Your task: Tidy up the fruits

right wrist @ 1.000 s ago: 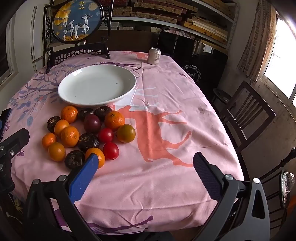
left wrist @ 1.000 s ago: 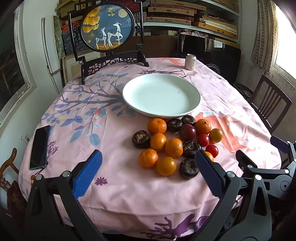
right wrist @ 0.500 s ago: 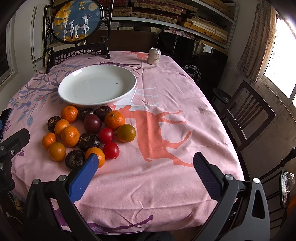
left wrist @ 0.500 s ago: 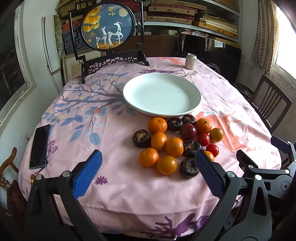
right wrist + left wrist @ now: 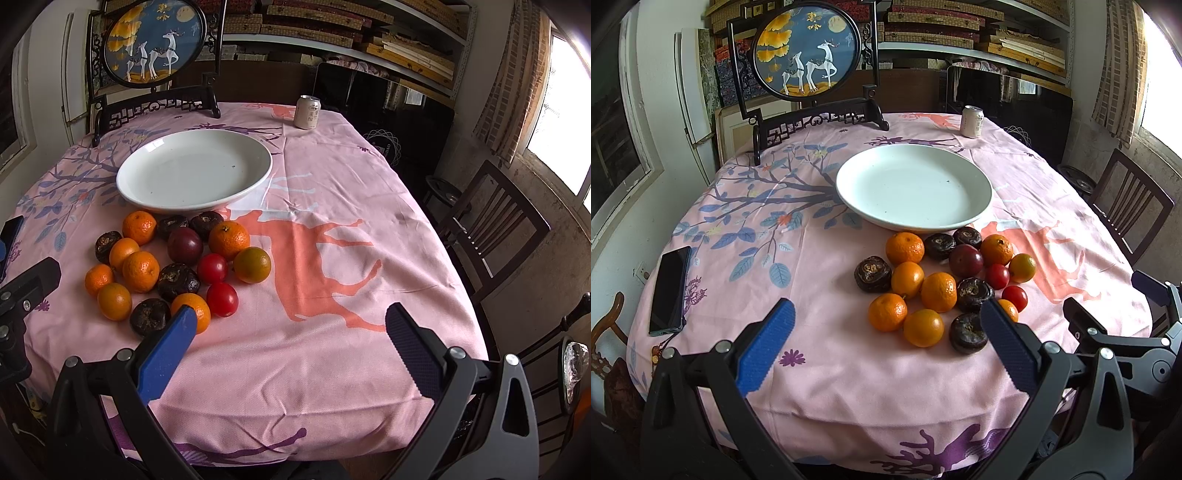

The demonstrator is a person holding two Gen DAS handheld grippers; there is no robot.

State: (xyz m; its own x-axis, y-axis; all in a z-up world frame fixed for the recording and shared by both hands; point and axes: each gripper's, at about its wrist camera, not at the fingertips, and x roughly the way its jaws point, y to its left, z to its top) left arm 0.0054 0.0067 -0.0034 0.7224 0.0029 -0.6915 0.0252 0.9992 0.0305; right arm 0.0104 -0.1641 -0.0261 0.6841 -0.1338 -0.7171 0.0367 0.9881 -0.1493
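Note:
A cluster of fruit lies on the pink tablecloth: several oranges, several dark wrinkled fruits, a purple plum and two red tomatoes. Just beyond them sits an empty white plate. My left gripper hovers open near the table's front edge, short of the fruit. My right gripper is open too, over bare cloth to the right of the cluster. Neither holds anything.
A black phone lies at the table's left edge. A drink can and a framed deer ornament stand at the far side. A wooden chair stands to the right.

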